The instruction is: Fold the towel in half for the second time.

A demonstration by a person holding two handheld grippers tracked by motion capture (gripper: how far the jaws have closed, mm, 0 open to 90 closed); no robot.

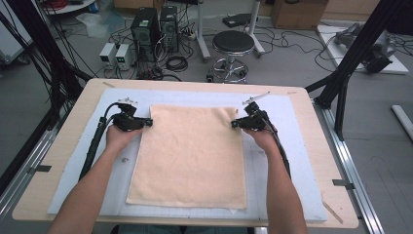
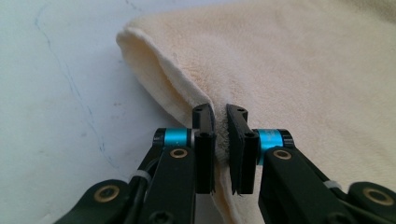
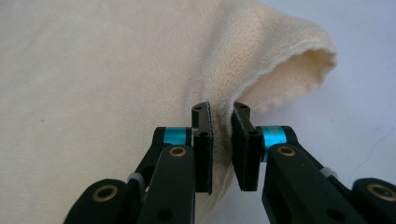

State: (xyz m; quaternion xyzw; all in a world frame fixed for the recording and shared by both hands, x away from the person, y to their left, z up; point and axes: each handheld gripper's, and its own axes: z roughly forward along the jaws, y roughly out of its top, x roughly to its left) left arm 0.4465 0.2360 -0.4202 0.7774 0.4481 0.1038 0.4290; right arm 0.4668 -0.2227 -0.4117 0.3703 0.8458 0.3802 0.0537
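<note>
Spread on the table [image 1: 302,161] lies a towel [image 1: 192,151]; each hand-held gripper, left [image 1: 146,122] and right [image 1: 235,124], pinches a far corner, so folding toward the person likely comes next.

L gripper [image 1: 146,123] & R gripper [image 1: 236,124] pinch towel [image 1: 192,156] far corners, on white mat [image 1: 287,161].

Fuzzy peach terry towel [image 1: 192,151], matt white mat [image 1: 272,165], pale wooden table [image 1: 311,126]

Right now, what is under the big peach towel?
The peach terry towel lies flat on a pale blue-white mat, which covers the light wooden table. The mat shows all around the towel. Whatever lies under the towel's middle is covered.
</note>
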